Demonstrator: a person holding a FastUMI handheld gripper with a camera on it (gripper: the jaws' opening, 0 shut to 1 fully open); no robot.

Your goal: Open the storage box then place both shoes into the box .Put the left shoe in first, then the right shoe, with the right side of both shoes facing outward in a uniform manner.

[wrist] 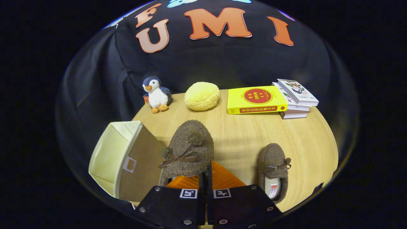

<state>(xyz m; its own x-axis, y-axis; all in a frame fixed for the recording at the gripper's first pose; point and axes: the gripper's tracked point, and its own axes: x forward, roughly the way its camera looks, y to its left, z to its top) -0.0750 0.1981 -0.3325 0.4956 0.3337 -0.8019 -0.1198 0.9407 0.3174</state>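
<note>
Your hand-held gripper (205,173) has its fingers pressed nearly together on the heel of a fuzzy brown slipper with a bow and pom-poms (188,149), held above the pale wooden surface (241,136). Just left, the beige fabric storage box (122,159) lies open. The matching second slipper (274,171) rests on the surface to the right. Beyond sit a plush penguin (155,93), a yellow bun-shaped cushion (202,96) and stacked books (273,98).

No legible text (book (257,99) blurred)
</note>
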